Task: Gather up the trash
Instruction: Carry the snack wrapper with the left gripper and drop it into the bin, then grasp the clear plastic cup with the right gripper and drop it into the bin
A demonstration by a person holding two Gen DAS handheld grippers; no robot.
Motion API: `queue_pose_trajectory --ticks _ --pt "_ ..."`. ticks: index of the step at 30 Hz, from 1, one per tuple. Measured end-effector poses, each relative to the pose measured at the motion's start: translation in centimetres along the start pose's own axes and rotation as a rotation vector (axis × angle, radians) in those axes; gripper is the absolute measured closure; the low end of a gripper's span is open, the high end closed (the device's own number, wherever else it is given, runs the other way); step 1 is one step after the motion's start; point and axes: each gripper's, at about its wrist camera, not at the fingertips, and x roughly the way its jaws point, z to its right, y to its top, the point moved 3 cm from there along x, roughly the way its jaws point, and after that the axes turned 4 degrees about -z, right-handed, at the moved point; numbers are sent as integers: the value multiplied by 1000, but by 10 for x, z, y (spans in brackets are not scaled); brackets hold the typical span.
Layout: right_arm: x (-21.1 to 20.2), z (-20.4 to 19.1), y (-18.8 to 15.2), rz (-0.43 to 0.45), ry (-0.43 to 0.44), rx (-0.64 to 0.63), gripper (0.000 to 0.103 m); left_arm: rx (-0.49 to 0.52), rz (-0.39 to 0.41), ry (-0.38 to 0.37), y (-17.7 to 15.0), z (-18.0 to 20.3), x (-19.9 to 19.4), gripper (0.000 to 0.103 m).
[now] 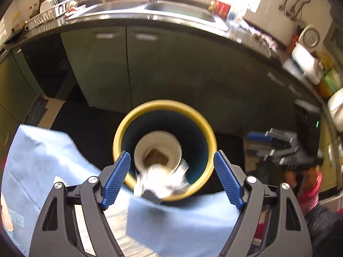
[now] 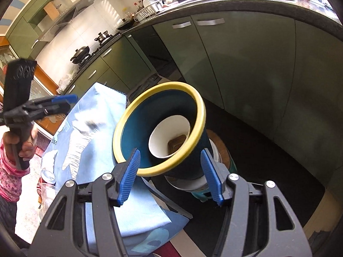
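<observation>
A dark blue bin with a yellow rim (image 1: 165,105) (image 2: 160,90) stands just past the table's edge. A white paper cup (image 1: 156,139) (image 2: 160,137) lies inside it with something brown at its bottom. My left gripper (image 1: 171,156) (image 2: 68,102) is open above the bin's near rim. A crumpled white scrap (image 1: 160,182) (image 2: 90,126), blurred, hangs loose below the left gripper's fingers with neither pad touching it. My right gripper (image 2: 170,152) (image 1: 250,143) is open beside the bin, apart from it, and holds nothing.
A light blue cloth (image 1: 42,160) (image 2: 103,111) covers the table. A drink can (image 2: 48,175) and a clear plastic cup (image 2: 46,192) stand on it. The bin rests on a round stool (image 2: 232,167). Green cabinets (image 1: 167,64) and a sink counter (image 1: 171,8) lie behind.
</observation>
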Motion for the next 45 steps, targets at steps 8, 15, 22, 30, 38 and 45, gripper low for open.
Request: queue_pose_trajectory --ticks 8,15,22,30,38,45 --pt "-15 -30 -4 20 28 -61 47 29 43 31 21 8 -9 24" --pt "-3 -69 -10 -42 87 -198 44 -100 140 117 -49 -21 -97 20" --pt "15 -159 -35 -168 208 -493 44 -238 278 263 -150 -36 -198 12" --pt "15 -270 -108 -296 342 -955 30 -434 333 404 -294 -44 -250 11" --pt "26 -315 -150 -271 246 -1346 11 -602 366 450 -409 -45 -254 11" --pt "63 -323 -167 -342 204 -1452 11 -706 404 507 -458 -35 -255 11"
